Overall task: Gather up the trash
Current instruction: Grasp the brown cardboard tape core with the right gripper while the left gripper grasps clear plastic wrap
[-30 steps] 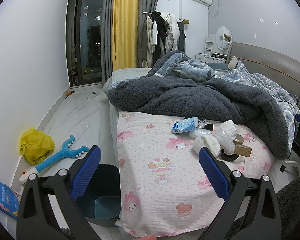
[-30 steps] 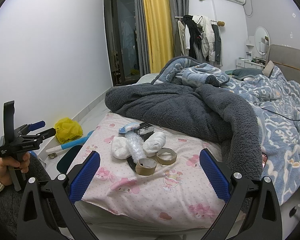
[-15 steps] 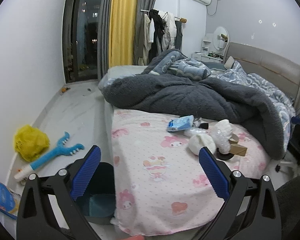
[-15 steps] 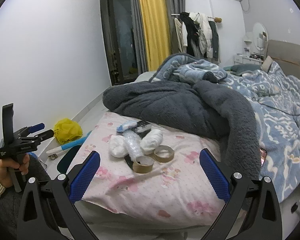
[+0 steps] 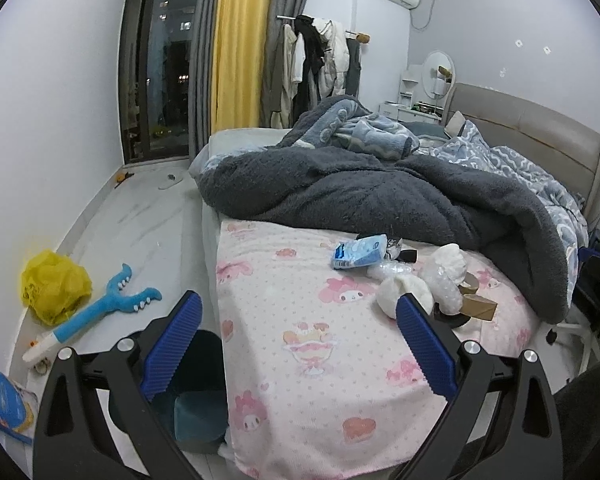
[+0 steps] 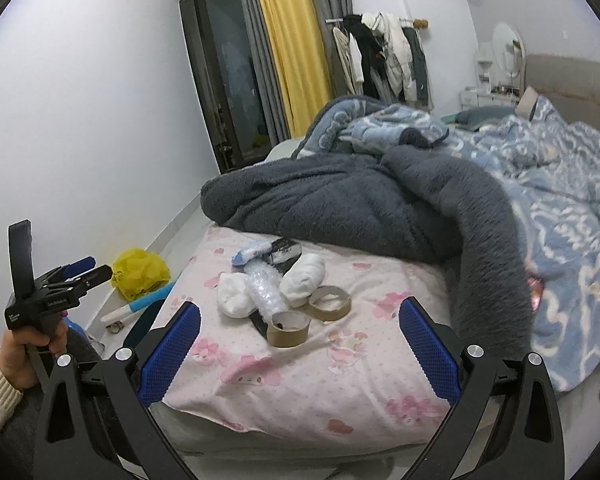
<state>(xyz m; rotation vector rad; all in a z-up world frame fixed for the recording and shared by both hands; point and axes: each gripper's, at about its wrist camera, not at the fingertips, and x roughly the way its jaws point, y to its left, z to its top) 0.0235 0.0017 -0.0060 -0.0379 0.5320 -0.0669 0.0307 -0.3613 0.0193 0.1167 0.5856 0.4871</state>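
Observation:
A pile of trash lies on the pink bed sheet (image 6: 300,376): two white paper wads (image 6: 303,280), a bubble-wrap roll (image 6: 265,288), two empty cardboard tape rolls (image 6: 288,330), a blue-white wrapper (image 6: 252,251) and a dark wrapper (image 6: 285,249). The pile also shows in the left wrist view, with the blue wrapper (image 5: 358,252) and a white wad (image 5: 400,294). A dark blue trash bin (image 5: 192,400) stands on the floor beside the bed. My left gripper (image 5: 298,344) is open and empty, short of the bed. My right gripper (image 6: 299,354) is open and empty, near the bed's edge.
A grey fleece blanket (image 6: 340,208) and blue quilt (image 6: 560,184) cover the rest of the bed. On the floor lie a yellow plastic bag (image 5: 54,286), a blue toy grabber (image 5: 100,312) and a blue packet (image 5: 0,400). The left gripper shows in the right wrist view (image 6: 76,274).
Both views have shifted slightly; the left camera has drifted a bit and tilted, the right one has turned a little. Both grippers stay open and empty. The trash has not moved.

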